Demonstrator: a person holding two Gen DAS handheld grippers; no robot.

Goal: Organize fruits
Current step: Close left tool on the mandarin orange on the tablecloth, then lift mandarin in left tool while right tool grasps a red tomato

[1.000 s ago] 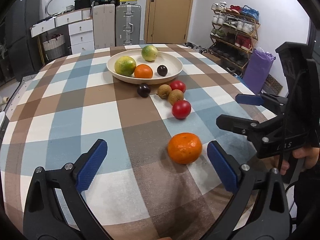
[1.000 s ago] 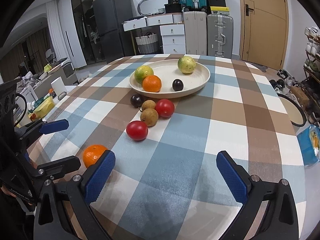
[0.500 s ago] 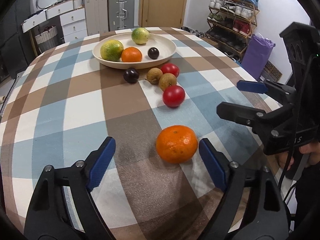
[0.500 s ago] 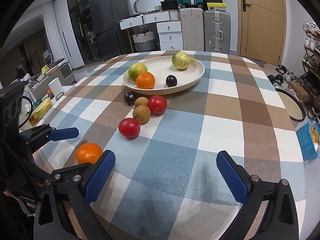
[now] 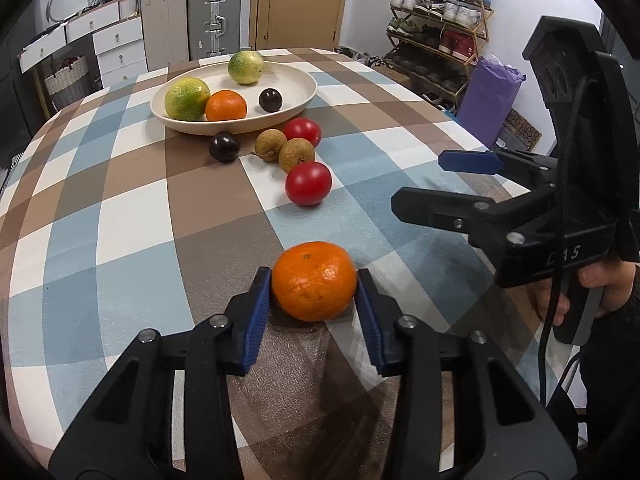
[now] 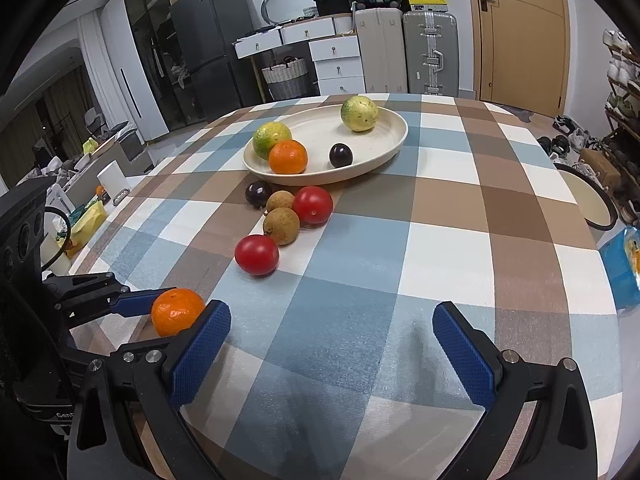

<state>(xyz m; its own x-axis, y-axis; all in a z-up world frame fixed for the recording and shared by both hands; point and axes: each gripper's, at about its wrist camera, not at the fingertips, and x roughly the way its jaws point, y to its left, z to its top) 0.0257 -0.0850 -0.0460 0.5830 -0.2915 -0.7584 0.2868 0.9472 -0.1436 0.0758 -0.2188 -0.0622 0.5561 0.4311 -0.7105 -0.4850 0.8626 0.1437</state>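
A loose orange (image 5: 314, 280) lies on the checked tablecloth near the table's front edge. My left gripper (image 5: 314, 294) is closing on it, and both blue pads (image 5: 258, 312) touch its sides; the right wrist view shows the same orange (image 6: 178, 312) at lower left. My right gripper (image 6: 332, 344) stands open over bare cloth with nothing between its fingers. Further back is a cream plate (image 5: 304, 96) with two green citrus fruits, an orange (image 5: 226, 106) and a dark plum (image 5: 270, 100).
In front of the plate lie a dark plum (image 5: 224, 146), two brown longans (image 5: 296, 154) and two red tomatoes (image 5: 309, 183). A hand holds the right gripper's handle (image 5: 560, 248) at the table's right edge. Suitcases, drawers and a shoe rack stand beyond the table.
The left gripper moved forward and down around the orange and its jaws narrowed from wide apart until the pads met the fruit. The right gripper stayed open and nearly still.
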